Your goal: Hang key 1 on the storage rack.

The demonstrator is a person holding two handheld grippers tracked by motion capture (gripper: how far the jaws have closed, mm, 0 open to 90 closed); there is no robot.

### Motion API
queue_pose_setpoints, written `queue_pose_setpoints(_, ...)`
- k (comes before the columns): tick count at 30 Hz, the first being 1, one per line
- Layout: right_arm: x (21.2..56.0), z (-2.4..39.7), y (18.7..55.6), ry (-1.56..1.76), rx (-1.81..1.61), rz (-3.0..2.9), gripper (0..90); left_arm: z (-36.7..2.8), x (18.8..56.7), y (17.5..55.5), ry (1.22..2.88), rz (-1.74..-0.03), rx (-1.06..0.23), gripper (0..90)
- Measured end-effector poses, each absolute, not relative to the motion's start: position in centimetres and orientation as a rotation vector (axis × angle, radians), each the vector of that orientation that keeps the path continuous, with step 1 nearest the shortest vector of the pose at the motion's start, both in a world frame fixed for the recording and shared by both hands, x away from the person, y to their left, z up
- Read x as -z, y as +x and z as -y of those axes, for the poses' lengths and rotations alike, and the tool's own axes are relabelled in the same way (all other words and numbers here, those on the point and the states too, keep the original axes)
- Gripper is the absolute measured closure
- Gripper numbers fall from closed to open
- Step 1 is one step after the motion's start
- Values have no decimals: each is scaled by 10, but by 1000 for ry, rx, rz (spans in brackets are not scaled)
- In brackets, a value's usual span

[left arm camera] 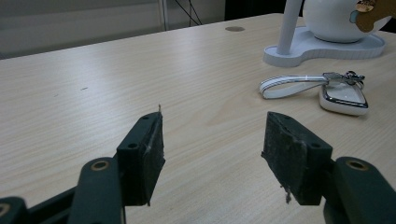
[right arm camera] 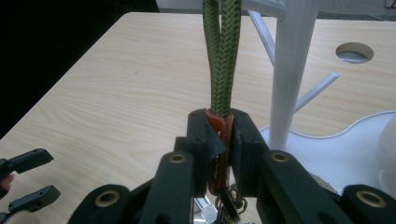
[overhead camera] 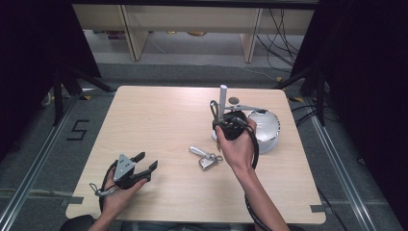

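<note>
The right gripper point(right arm camera: 219, 140) has its jaws pressed on the brown leather tab of an olive-green braided cord loop point(right arm camera: 222, 56), a keychain strap with small metal rings hanging below the pads. In the high view this gripper point(overhead camera: 217, 111) is raised over the far right part of the pale wooden counter point(overhead camera: 159, 120), and the green loop stands up just beside the white upright post of a hook stand point(overhead camera: 223, 98). In the right gripper view the post point(right arm camera: 289, 79) rises just to the right of the cord, with 2 thin white pegs branching from it, so the post and pegs crowd the loop on that side.

The stand's flat white base point(left arm camera: 322, 46) carries a white rounded bowl-like body point(overhead camera: 265, 129). A round cable hole point(right arm camera: 354, 52) sits in the counter beyond the post.

Nearer the person lies a second key set: a white, chrome-edged car key fob with a white strap loop point(left arm camera: 343, 95), apart from the stand's base.

The left gripper point(overhead camera: 145, 161) rests low at the near left of the counter, its jaws spread with nothing between them.
</note>
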State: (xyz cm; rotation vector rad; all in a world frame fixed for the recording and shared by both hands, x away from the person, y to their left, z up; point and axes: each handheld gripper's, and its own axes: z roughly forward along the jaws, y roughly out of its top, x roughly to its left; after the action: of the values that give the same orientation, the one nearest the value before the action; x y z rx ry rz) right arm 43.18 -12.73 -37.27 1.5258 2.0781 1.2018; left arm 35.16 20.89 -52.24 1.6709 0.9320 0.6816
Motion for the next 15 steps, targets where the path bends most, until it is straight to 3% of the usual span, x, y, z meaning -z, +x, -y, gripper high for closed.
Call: queue_pose_setpoints(15, 383, 134, 440, 1552, -1163, -2066, 794, -209, 523, 352, 1666, -921, -681, 375)
